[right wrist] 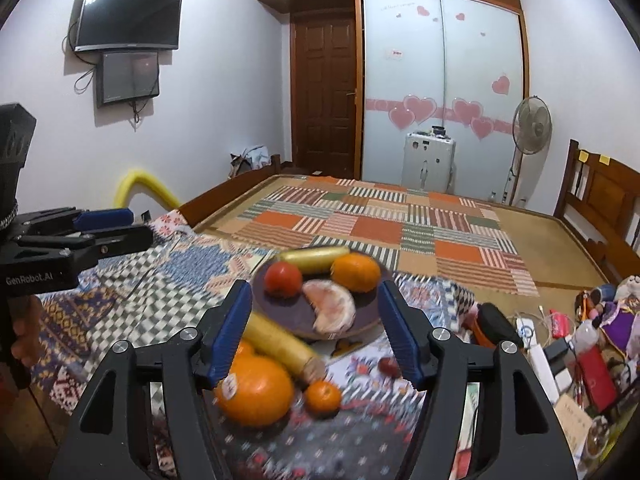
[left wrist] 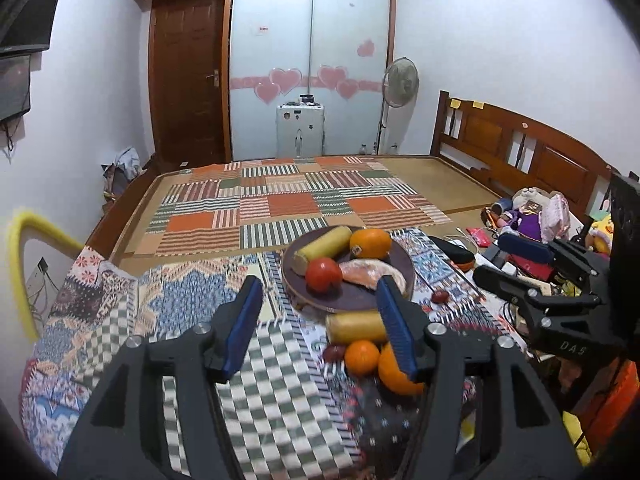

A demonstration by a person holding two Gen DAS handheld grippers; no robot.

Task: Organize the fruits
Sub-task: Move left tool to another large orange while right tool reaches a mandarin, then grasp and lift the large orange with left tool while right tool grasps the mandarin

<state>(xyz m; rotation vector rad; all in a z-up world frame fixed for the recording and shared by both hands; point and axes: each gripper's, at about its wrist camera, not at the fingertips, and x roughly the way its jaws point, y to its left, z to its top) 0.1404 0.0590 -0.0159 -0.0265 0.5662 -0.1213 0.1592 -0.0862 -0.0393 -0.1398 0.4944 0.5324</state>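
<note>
A dark round plate (left wrist: 290, 280) (right wrist: 259, 300) on the patterned cloth holds a tomato (left wrist: 323, 274), an orange (left wrist: 370, 243), a yellow roll (left wrist: 322, 248) and a pomelo segment (left wrist: 370, 274). Nearer me, on the cloth, lie another yellow roll (right wrist: 280, 344), a large orange (right wrist: 256, 392), a small tangerine (right wrist: 323, 396) and a red date (right wrist: 388, 366). My left gripper (left wrist: 320, 286) hovers open, left of and above the loose fruit. My right gripper (right wrist: 314, 288) is open above the loose fruit, with nothing between its pads.
Clutter of toys, boxes and cables (right wrist: 580, 340) fills the right side, with a black case (right wrist: 494, 324) beside the plate. A patchwork mat (left wrist: 288, 204) covers the bed beyond. A yellow foam-padded rail (left wrist: 24, 264) stands at the left.
</note>
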